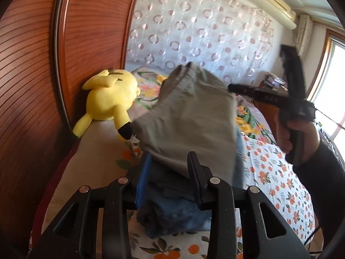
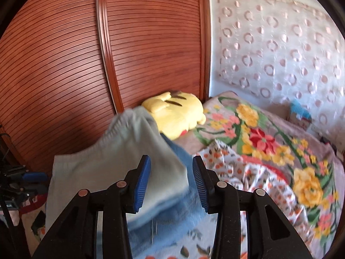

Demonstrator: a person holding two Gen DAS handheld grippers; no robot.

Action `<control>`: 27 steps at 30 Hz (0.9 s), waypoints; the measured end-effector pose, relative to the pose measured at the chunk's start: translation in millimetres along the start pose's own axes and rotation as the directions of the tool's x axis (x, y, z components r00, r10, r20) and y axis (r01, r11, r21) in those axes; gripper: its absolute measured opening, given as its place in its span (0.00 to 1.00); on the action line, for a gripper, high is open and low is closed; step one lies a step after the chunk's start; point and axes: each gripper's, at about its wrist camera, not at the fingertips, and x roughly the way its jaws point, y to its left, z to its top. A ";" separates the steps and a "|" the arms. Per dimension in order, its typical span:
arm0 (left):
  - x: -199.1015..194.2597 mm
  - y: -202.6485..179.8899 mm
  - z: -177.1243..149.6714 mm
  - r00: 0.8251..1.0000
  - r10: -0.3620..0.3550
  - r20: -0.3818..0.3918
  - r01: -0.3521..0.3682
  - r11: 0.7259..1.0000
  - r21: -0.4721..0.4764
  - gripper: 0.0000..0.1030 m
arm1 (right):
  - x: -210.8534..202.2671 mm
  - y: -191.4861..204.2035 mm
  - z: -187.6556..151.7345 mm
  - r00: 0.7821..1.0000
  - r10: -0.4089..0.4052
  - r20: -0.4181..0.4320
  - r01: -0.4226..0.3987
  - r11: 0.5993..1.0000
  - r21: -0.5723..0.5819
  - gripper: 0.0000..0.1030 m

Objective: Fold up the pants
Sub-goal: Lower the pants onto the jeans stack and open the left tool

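Folded grey-green cotton pants (image 1: 185, 116) resting atop the blue denim stack (image 1: 172, 211), just right of the yellow plush toy (image 1: 110, 95). Left gripper (image 1: 170, 179) and right gripper (image 2: 171, 181) both released, jaws parted around cloth edges. Folding apparently finished; only withdrawal left.

Grey-beige pants (image 1: 189, 116) are seen over blue denim (image 2: 172, 207). At ten o'clock in the left wrist view lies a yellow plush toy (image 1: 110, 97) with black-tipped ears. The bed sheet (image 1: 273, 172) is printed with oranges; the curtain (image 1: 200, 32) is patterned with pink rings.
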 end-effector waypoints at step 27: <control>0.2 -63.4 -27.8 0.992 -0.127 -0.014 0.127 0.988 0.090 0.02 | 8.1 -17.4 -7.4 0.997 0.074 0.035 -0.076 0.994 0.082 0.07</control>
